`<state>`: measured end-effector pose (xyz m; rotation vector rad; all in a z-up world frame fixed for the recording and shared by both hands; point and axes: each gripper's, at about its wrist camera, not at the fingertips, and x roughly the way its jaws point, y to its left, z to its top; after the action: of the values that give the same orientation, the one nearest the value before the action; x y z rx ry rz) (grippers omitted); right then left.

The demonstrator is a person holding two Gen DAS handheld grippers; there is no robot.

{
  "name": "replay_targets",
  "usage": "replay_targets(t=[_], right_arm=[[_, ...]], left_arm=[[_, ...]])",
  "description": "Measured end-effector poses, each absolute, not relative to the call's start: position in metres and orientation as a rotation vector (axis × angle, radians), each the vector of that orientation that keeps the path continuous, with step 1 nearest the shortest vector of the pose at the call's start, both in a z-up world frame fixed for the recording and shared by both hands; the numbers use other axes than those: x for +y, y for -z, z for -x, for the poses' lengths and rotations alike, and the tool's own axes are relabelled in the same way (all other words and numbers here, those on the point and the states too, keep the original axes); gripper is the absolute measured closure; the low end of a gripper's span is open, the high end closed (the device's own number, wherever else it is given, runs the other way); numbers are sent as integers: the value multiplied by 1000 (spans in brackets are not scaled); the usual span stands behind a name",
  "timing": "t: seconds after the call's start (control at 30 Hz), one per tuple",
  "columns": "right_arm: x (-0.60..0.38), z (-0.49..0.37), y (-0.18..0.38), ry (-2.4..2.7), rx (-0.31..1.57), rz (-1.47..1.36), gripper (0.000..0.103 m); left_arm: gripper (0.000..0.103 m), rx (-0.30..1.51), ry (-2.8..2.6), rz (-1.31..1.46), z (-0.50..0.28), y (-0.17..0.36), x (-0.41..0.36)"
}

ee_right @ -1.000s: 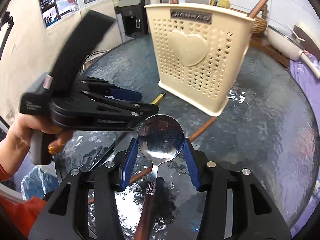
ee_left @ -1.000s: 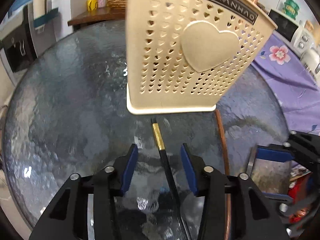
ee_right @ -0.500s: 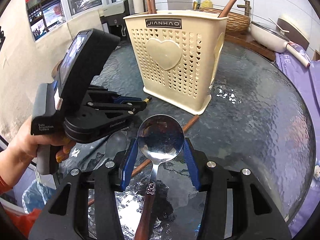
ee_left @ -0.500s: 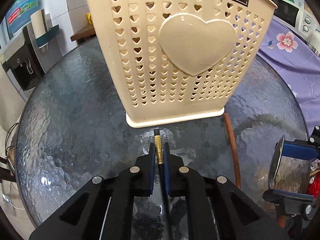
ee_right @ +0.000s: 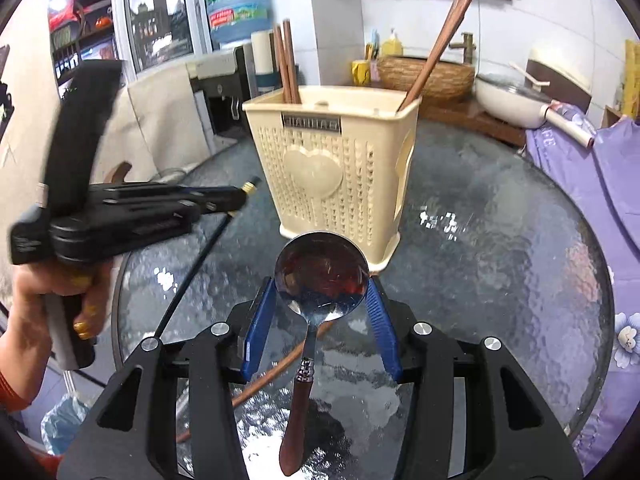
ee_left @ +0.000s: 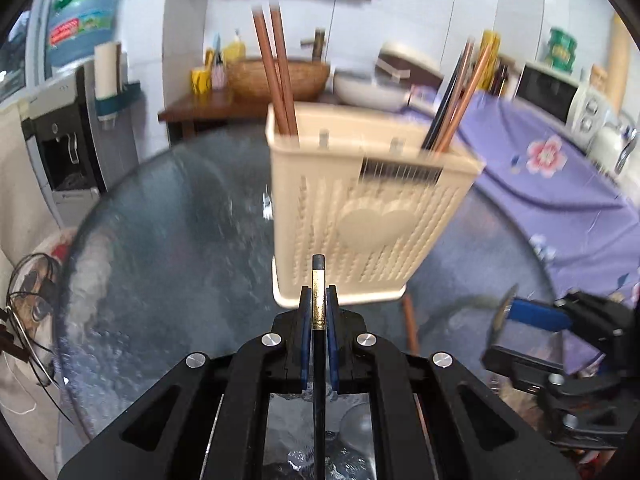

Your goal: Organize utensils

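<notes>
A cream perforated utensil holder [ee_left: 372, 216] [ee_right: 336, 176] stands on the round glass table, with brown chopsticks [ee_left: 276, 72] upright in it. My left gripper [ee_left: 319, 312] is shut on a black chopstick with a gold band [ee_left: 318, 296], lifted off the table in front of the holder; it also shows in the right wrist view [ee_right: 236, 196]. My right gripper [ee_right: 322, 304] is shut on a metal spoon with a brown handle [ee_right: 320, 276], held above the table near the holder's base.
A brown chopstick [ee_right: 276, 372] lies on the glass table [ee_right: 500, 260] below my right gripper. A purple flowered cloth [ee_left: 552, 184] covers a surface to the right. A water dispenser [ee_left: 64, 136] stands at left, a wooden side table with a basket behind.
My left gripper closed on the black chopstick and has lifted it off the table, tilting upward. My right gripper, still holding the spoon, has risen too.
</notes>
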<state>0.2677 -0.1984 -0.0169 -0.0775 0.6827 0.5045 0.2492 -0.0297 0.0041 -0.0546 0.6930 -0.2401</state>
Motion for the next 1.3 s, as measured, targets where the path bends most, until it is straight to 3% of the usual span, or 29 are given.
replay_targets(t=[0.27,0.87,0.9,0.93,0.97,1.2,1.3], right_arm=[[-195,-261,2,-492,636,85,56],[-196,-255,-23,-506,603,64,56],[-196,-255,-25,-508,600,66,66],[-195,-256,-28,-508,596,68,83],[-195,-258,-31,-525,604,55,92],[-183,-274,-27,-529,642,81,92],[-175,-279,-16,-527,643,103,85]], left_arm=[[96,545,238,66,-220,-50,-21],[96,470,282,81,-206,-83,-8],[96,469,286,84,-206,-84,-8],[96,467,286,84,-206,-85,-7],[96,464,285,81,-206,-87,-7],[96,472,283,85,-215,-87,-6],[96,465,269,81,-217,-86,-4]])
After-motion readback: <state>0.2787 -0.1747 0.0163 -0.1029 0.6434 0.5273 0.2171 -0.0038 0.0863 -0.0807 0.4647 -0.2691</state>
